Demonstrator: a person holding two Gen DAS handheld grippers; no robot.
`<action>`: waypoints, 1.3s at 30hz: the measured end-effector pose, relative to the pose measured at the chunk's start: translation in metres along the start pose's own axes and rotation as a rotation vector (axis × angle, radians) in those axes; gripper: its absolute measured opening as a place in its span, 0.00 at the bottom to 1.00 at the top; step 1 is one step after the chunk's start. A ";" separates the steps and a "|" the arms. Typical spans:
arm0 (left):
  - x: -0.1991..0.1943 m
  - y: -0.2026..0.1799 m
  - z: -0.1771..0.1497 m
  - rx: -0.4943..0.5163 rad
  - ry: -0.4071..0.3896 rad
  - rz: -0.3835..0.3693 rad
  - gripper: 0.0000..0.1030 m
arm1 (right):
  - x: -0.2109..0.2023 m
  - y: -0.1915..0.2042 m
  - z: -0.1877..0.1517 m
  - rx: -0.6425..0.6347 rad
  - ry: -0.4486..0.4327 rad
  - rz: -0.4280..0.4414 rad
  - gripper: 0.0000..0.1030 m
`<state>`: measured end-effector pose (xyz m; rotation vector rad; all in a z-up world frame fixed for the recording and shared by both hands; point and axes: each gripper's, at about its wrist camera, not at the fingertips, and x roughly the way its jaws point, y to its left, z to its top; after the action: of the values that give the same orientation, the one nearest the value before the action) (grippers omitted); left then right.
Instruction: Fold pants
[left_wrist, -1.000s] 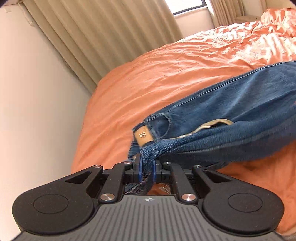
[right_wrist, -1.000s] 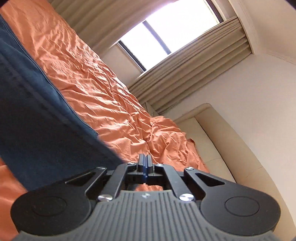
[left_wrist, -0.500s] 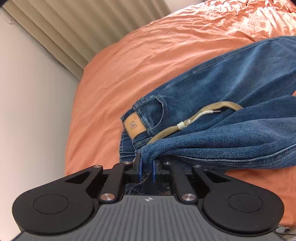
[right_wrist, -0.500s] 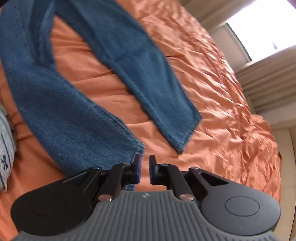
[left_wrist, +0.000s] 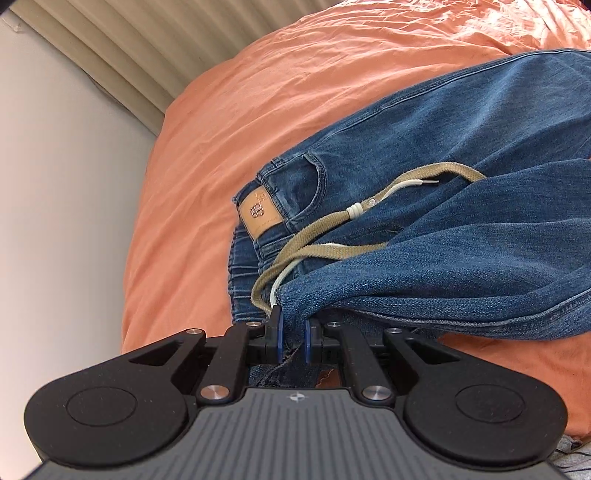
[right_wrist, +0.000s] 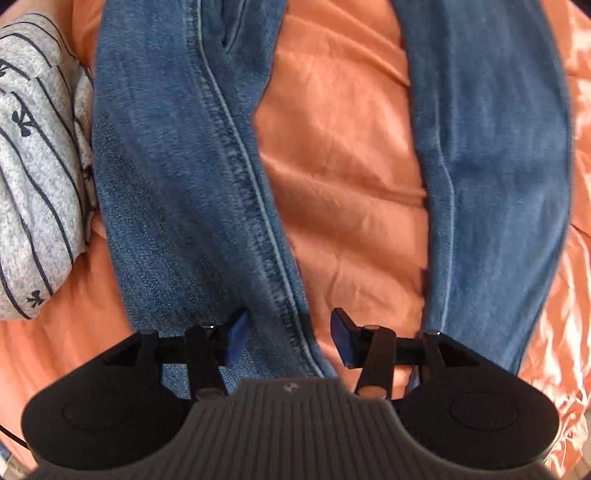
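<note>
Left hand-held gripper (left_wrist: 293, 334) pinching a fold of the blue jeans (left_wrist: 443, 236) near the waistband, tan drawstring (left_wrist: 317, 236) trailing beside. Right hand-held gripper (right_wrist: 286, 338) spread wide over one leg's seam (right_wrist: 243, 177). Jeans lying across the orange bed (left_wrist: 295, 85), striped grey cloth (right_wrist: 37, 147) alongside.

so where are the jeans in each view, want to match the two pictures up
Left wrist: the jeans fill the right half, waistband end with tan drawstring at centre, fabric pinched in the left gripper.
Right wrist: two legs run top to bottom, one over the open right gripper.
Shared landmark: the orange bedspread under them.
</note>
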<state>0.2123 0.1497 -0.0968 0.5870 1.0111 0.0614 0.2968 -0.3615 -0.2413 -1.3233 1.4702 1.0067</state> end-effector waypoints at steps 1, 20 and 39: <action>0.001 0.000 -0.001 0.003 0.004 -0.001 0.11 | 0.002 -0.004 0.002 0.006 0.014 0.034 0.41; -0.012 0.010 -0.018 -0.087 -0.070 0.003 0.10 | -0.093 0.138 -0.087 0.489 -0.180 -0.643 0.00; 0.014 0.013 0.116 0.033 -0.115 0.065 0.12 | -0.097 -0.022 -0.104 0.824 -0.158 -0.807 0.00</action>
<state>0.3170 0.1143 -0.0554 0.6469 0.8831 0.0683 0.3119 -0.4367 -0.1199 -1.0135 0.9016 -0.0454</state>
